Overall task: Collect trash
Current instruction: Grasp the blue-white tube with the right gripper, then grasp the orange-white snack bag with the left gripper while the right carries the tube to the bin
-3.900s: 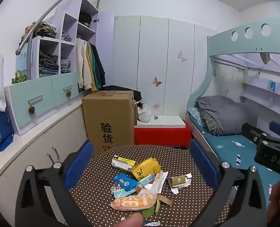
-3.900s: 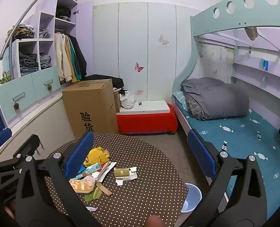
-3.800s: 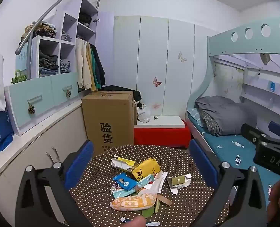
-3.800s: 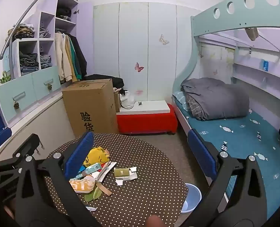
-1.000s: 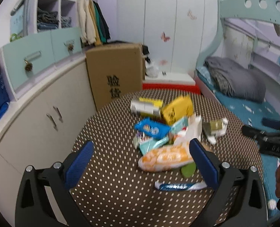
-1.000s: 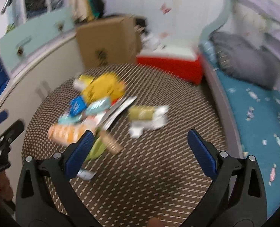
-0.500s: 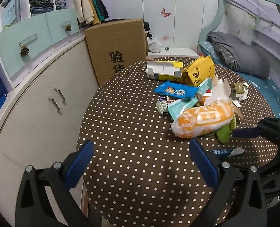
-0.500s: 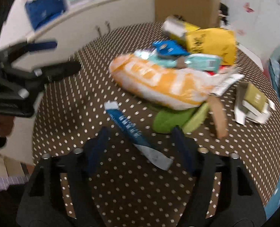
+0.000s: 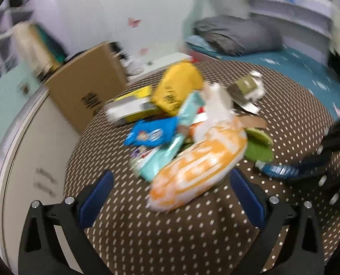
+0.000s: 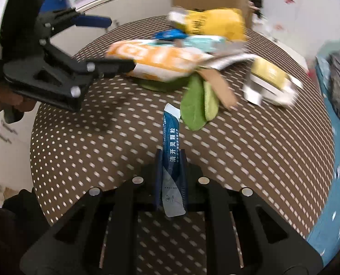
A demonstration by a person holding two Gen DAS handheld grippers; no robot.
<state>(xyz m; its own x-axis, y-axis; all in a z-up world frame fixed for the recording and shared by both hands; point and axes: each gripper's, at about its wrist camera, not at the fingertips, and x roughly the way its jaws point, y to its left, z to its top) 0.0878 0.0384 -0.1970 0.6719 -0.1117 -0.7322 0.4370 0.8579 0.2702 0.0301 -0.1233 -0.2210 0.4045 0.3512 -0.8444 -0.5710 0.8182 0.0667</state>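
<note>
Trash collection under way on a brown polka-dot table (image 10: 273, 151): the right gripper (image 10: 171, 160) has just been closing and now pinches a narrow blue sachet (image 10: 171, 137) between its blue pads, the strip's far end still lying on the cloth beside two green leaves (image 10: 196, 105). The left gripper (image 9: 170, 190) hangs open above the near end of an orange snack bag (image 9: 199, 165), nothing between its jaws. Lifting the sachet cleanly probably means drawing it straight up and back, since the grip sits on its near half (a thin, slippery foil could slide out if tugged sideways) and the leaves lie close enough to be dragged along. The rest of the litter sits heaped toward the table's middle: a yellow pouch (image 10: 215, 23), a blue wrapper (image 9: 149, 135), a pale teal packet (image 9: 170, 146), a yellow-and-white carton (image 9: 131, 108) and a small olive box on torn paper (image 10: 269, 80). A cardboard box (image 9: 85, 89) stands behind the table. No bin shows in either view.
</note>
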